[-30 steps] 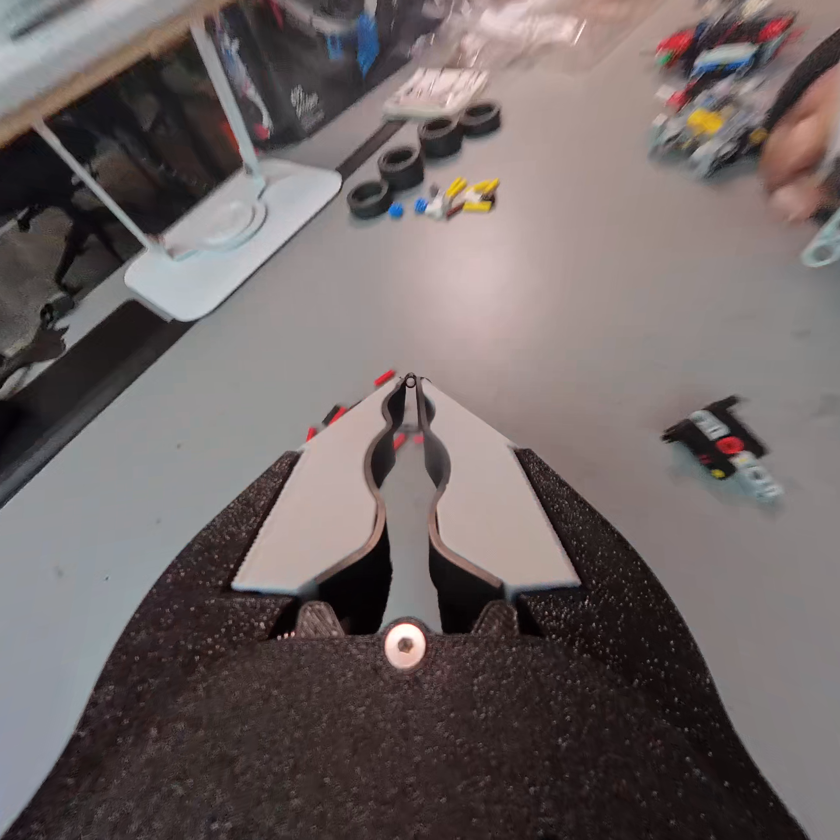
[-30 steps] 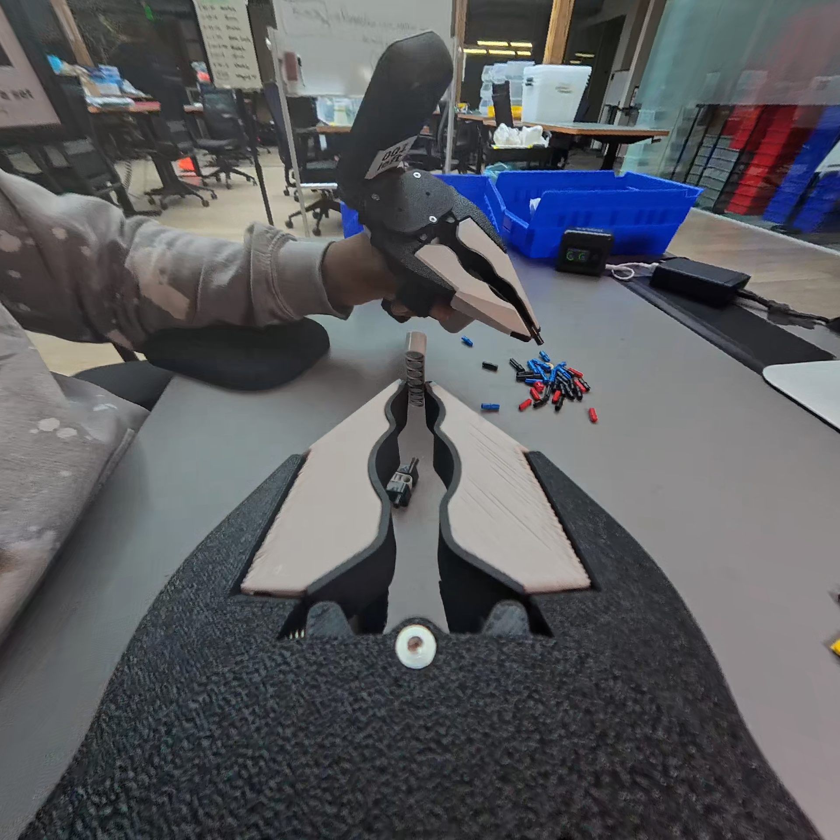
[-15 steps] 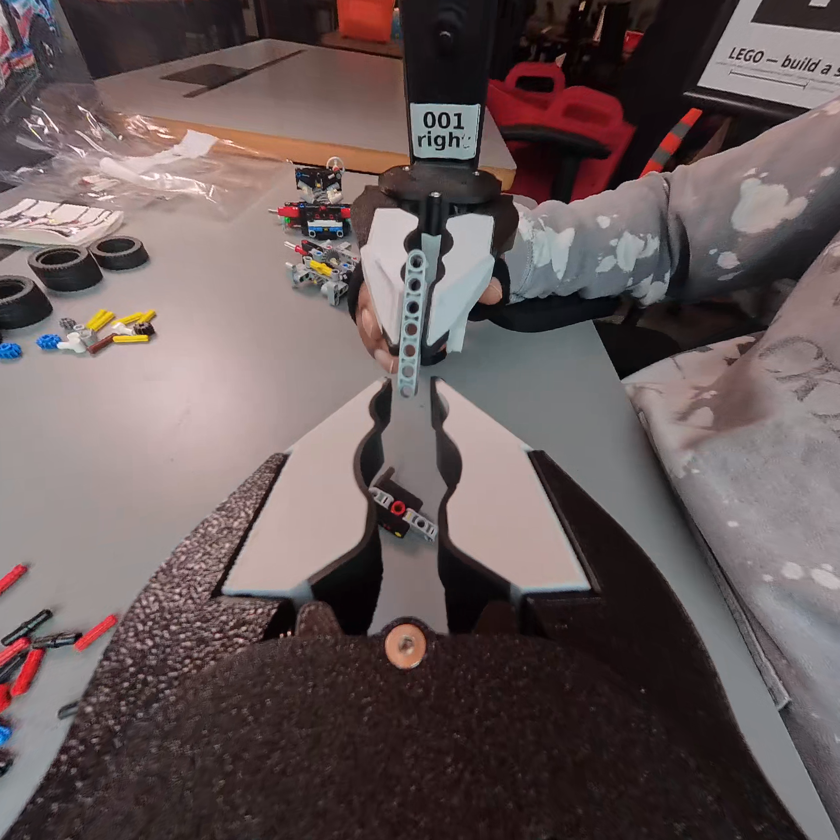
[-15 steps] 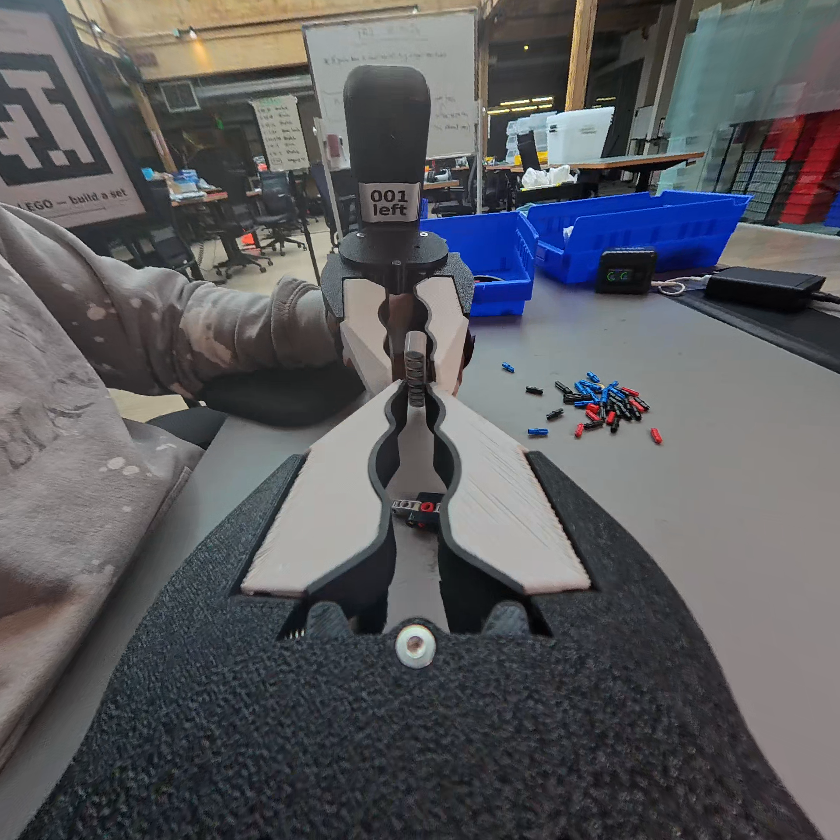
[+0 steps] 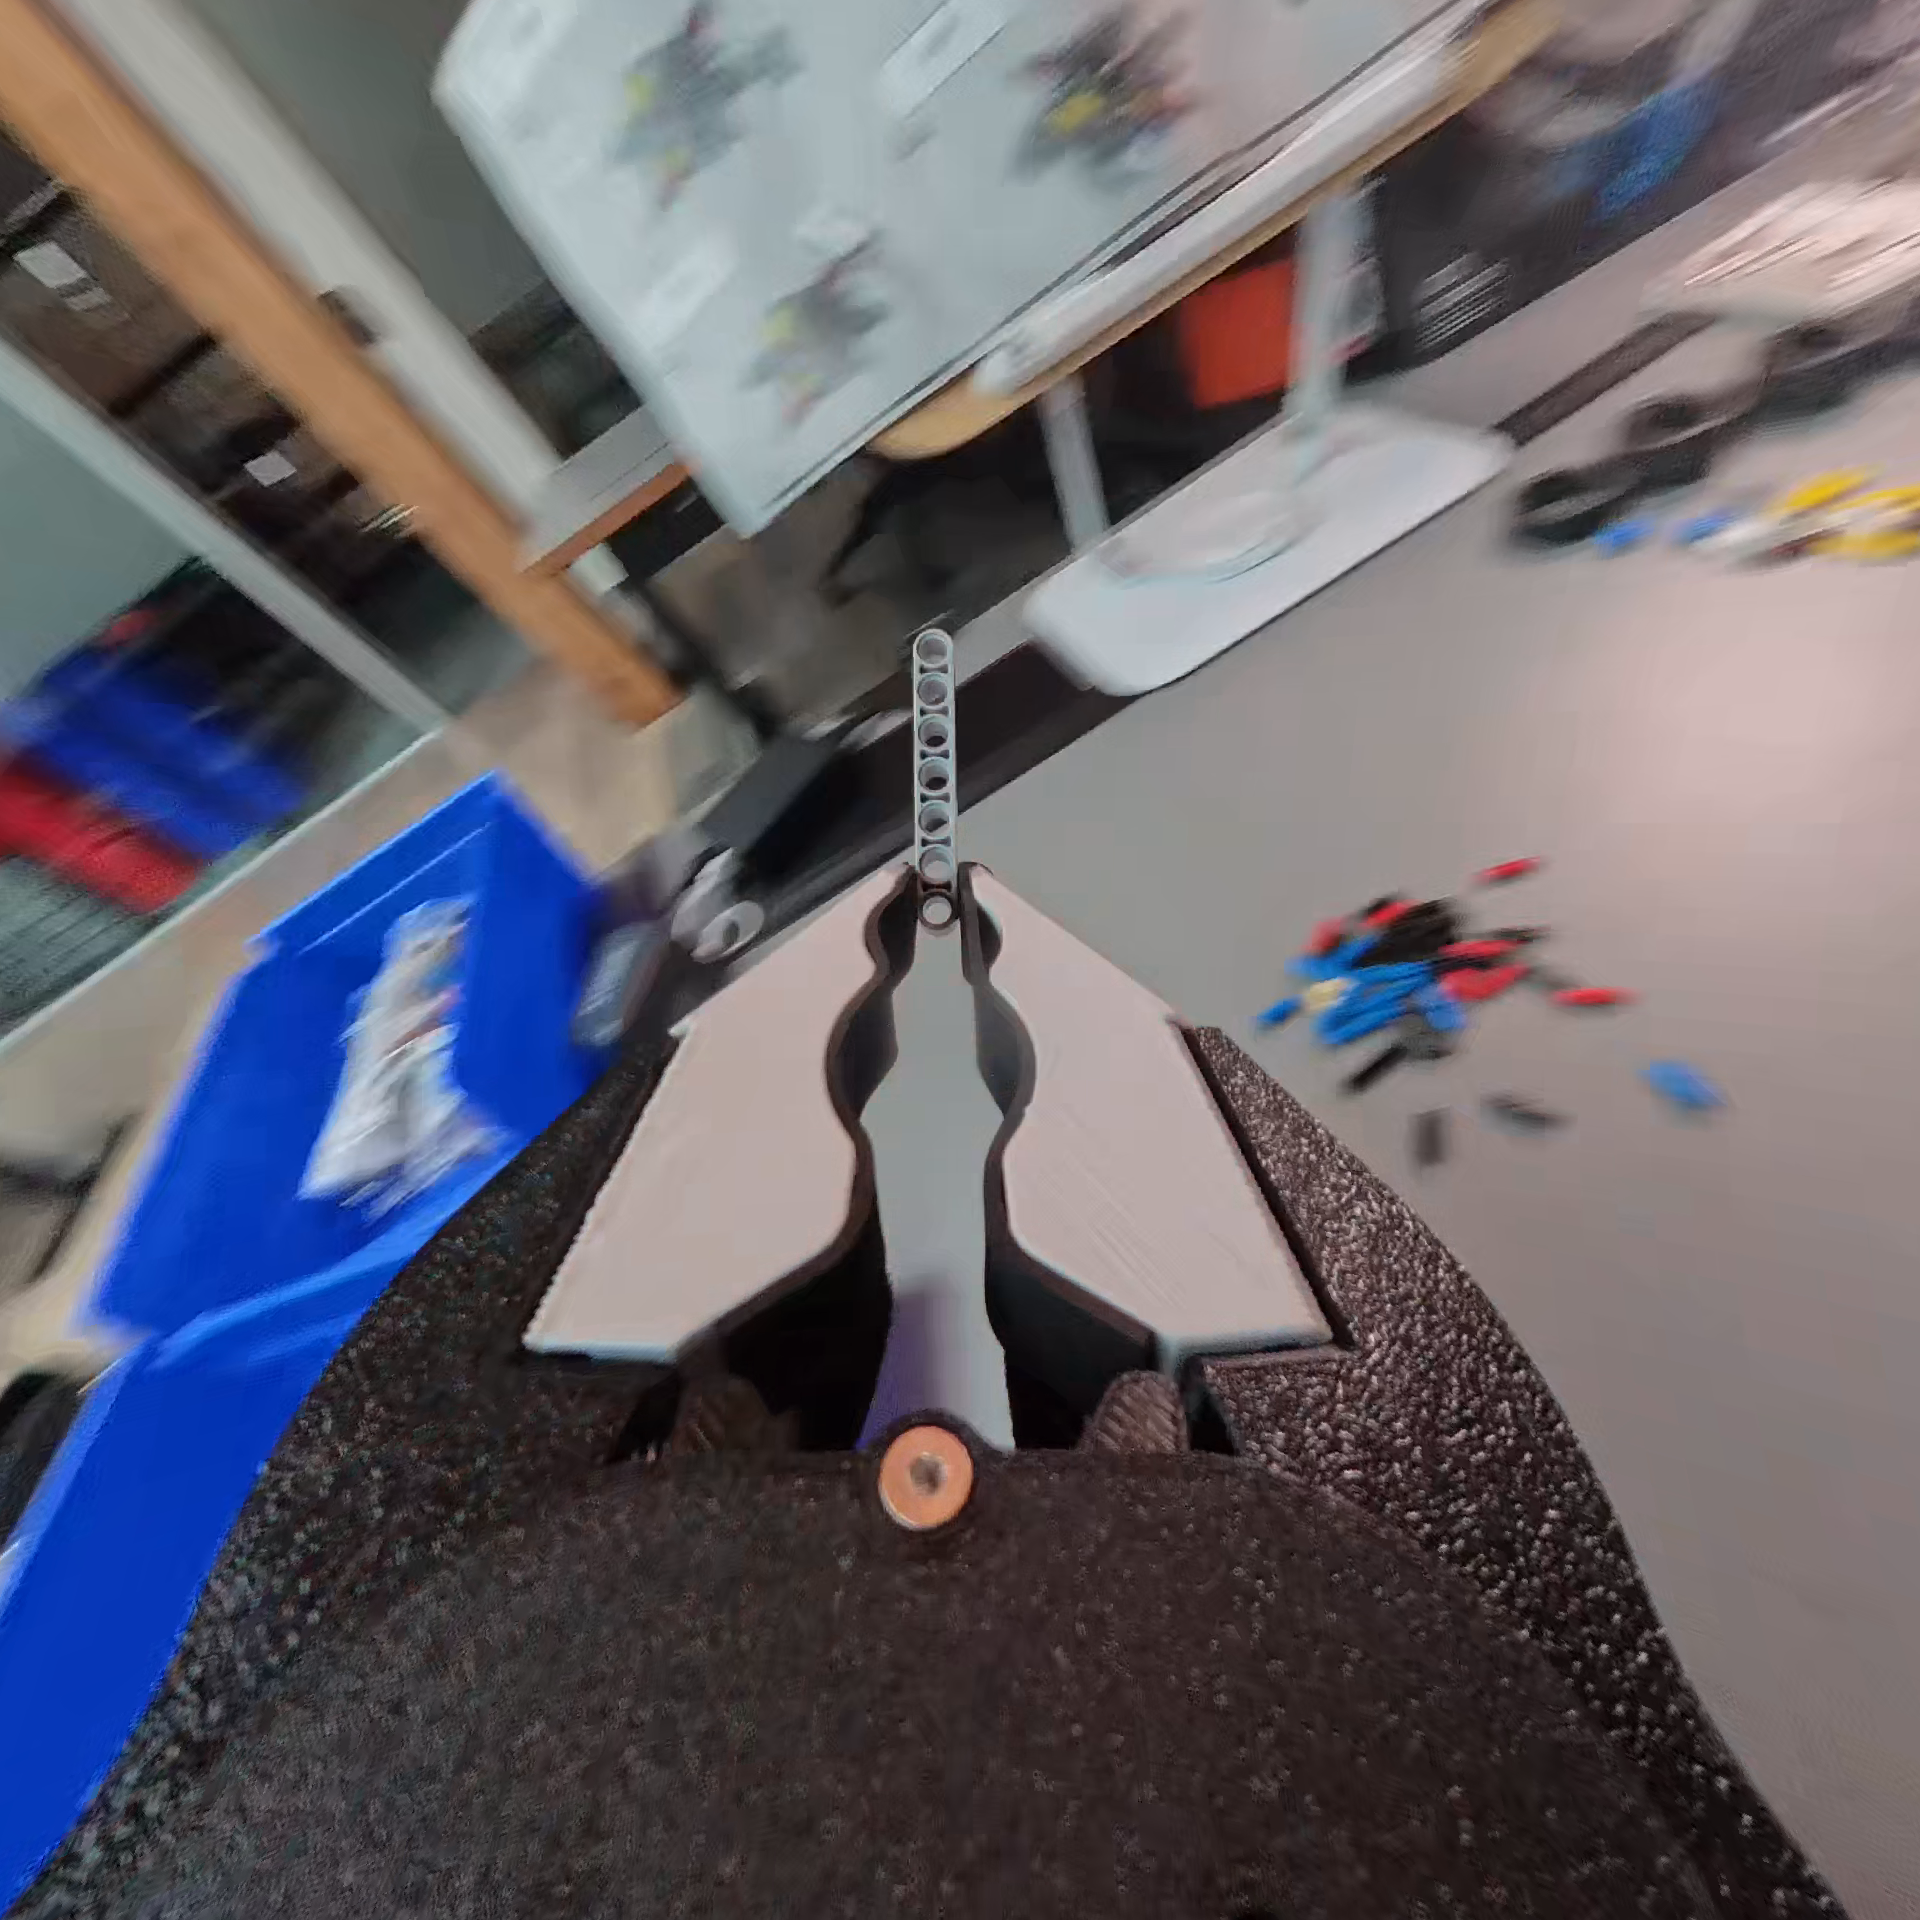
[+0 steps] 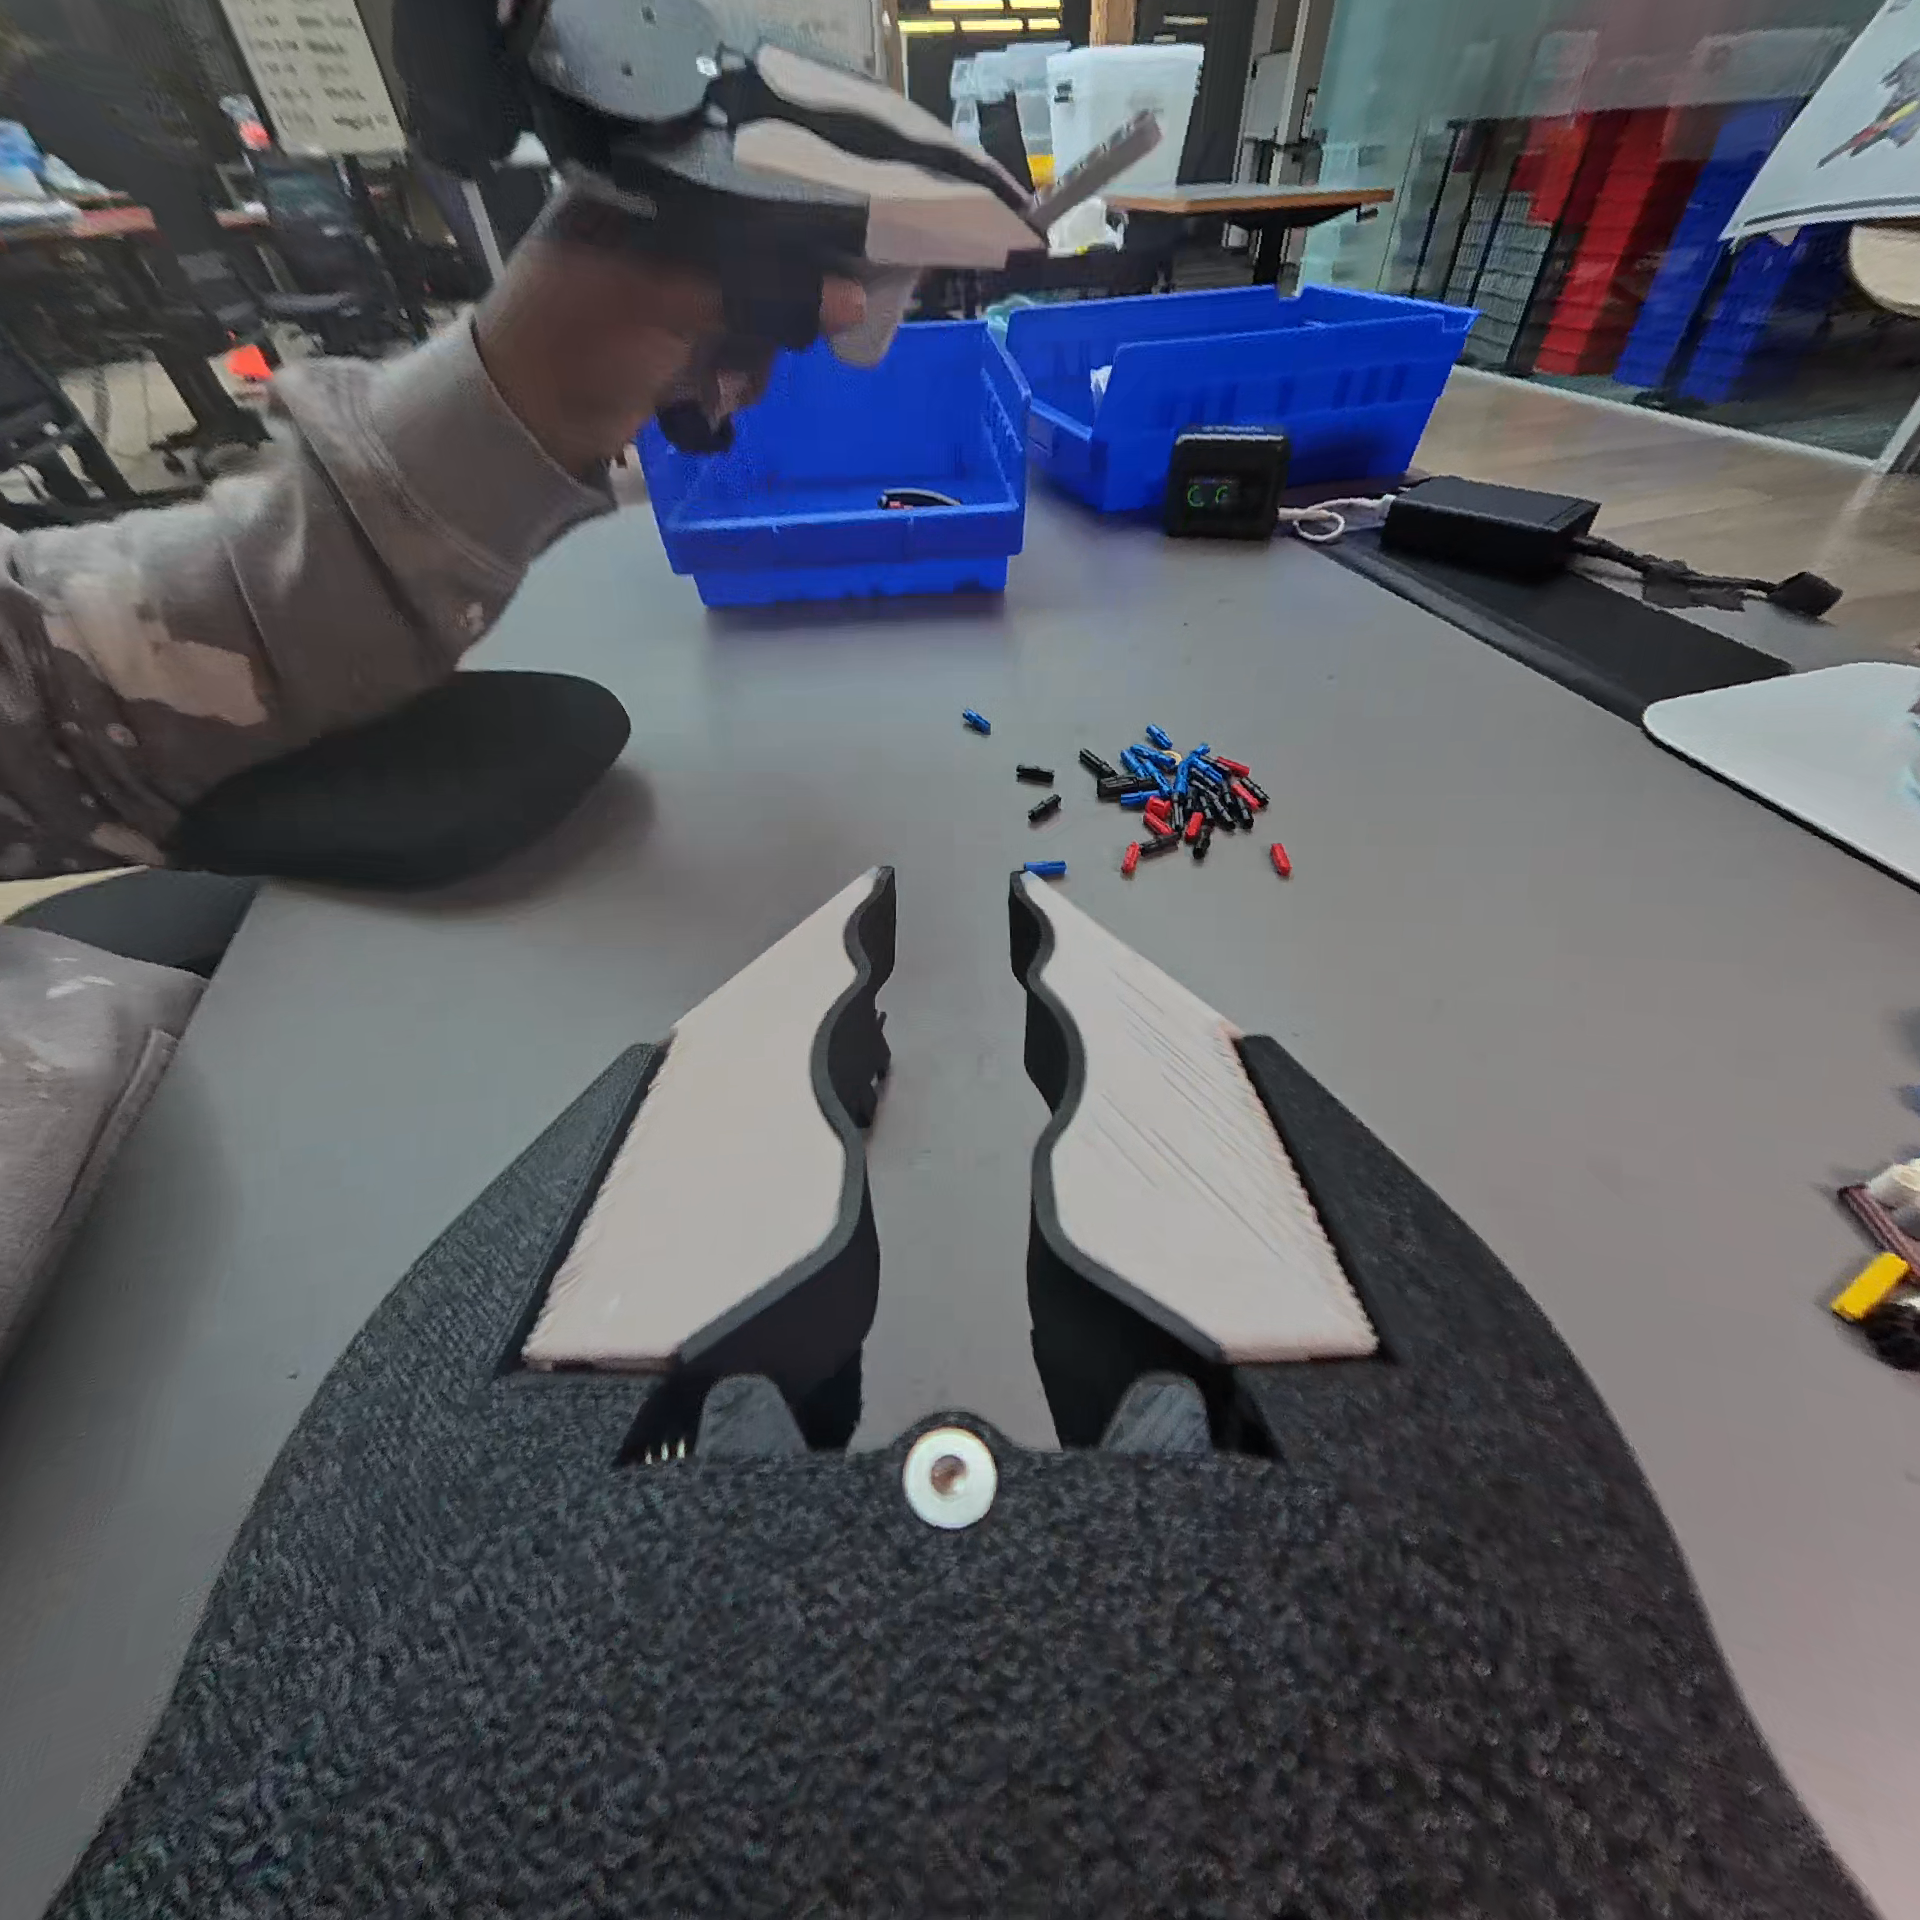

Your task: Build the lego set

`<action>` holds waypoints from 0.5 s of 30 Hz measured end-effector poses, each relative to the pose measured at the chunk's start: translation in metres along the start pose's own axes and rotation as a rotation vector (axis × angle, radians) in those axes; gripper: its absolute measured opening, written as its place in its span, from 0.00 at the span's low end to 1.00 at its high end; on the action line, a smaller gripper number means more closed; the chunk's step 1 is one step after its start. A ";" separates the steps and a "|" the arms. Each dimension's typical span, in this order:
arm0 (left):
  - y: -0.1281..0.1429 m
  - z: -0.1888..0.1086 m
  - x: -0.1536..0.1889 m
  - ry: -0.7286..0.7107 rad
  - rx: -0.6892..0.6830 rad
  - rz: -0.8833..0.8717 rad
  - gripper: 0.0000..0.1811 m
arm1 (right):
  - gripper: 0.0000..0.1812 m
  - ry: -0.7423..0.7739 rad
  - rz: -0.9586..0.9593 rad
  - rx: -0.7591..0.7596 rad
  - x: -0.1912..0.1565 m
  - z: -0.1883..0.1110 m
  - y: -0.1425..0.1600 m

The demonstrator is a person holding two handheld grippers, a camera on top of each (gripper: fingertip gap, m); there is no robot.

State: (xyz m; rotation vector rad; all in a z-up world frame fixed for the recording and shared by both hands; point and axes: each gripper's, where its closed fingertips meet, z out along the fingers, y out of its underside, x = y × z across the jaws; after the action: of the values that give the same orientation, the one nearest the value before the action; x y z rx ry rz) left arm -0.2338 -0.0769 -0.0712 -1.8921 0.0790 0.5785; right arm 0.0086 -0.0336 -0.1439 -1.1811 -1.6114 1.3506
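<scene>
Beam lifted in the left gripper, most of the build left to do.

The left gripper [image 5: 940, 883] is closed on the bottom hole of a grey beam [image 5: 932, 769], which stands straight up from its tips, raised well above the pin pile [image 6: 1179, 784]. The right gripper [image 6: 951, 883] hangs over the surface [image 6: 1455, 1039] just short of that pile, its jaws parted and empty. By my reading the build is at an early stage: the pins lie loose, nothing is fitted to the beam, and more loose parts [image 6: 1881, 1283] wait well to the right of the pile.
</scene>
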 end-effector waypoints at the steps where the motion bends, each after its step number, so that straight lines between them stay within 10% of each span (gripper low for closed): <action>1: 0.021 -0.007 -0.041 -0.158 -0.118 0.032 0.04 | 0.11 0.008 -0.026 -0.031 0.000 0.001 0.005; 7: 0.151 -0.051 -0.117 -0.216 -0.729 -0.212 0.04 | 0.12 -0.033 -0.126 -0.199 -0.014 0.012 0.033; 15: 0.204 -0.060 -0.110 -0.106 -0.891 -0.311 0.12 | 0.13 -0.085 -0.221 -0.448 -0.029 0.015 0.076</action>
State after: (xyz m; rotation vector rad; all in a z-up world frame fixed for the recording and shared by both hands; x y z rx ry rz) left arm -0.3752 -0.2345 -0.1825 -2.6466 -0.6280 0.5358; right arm 0.0193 -0.0636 -0.2203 -1.1603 -2.1110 0.9361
